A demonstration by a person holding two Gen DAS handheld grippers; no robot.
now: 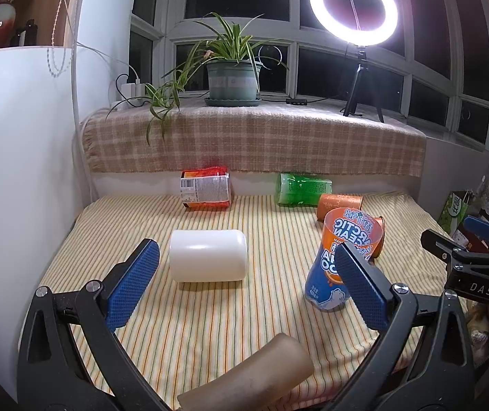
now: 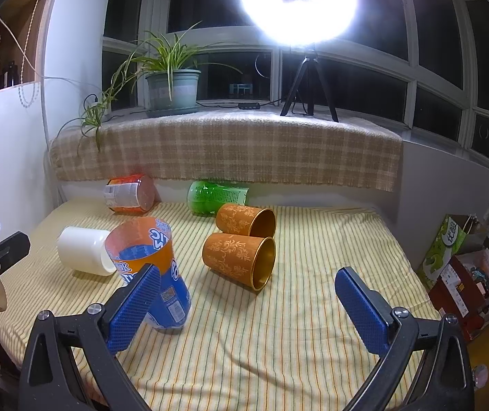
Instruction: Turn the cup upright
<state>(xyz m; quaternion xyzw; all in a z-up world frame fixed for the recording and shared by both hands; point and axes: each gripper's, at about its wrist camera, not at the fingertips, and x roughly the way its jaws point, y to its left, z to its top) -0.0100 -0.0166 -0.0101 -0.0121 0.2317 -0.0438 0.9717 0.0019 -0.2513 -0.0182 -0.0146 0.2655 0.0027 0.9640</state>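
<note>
The striped cloth (image 2: 313, 308) on the counter is soft and rumpled, so a cup set down on it could wobble and tip; the Arctic Ocean cup (image 2: 155, 270), already mouth-up near the middle, leans and might topple if nudged by a blue pad just in front of it. The white cup (image 1: 208, 255) lies on its side at centre-left, smooth, opaque, likely to roll. The left gripper (image 1: 247, 287) and right gripper (image 2: 247, 304) both hang wide apart, holding nothing.
</note>
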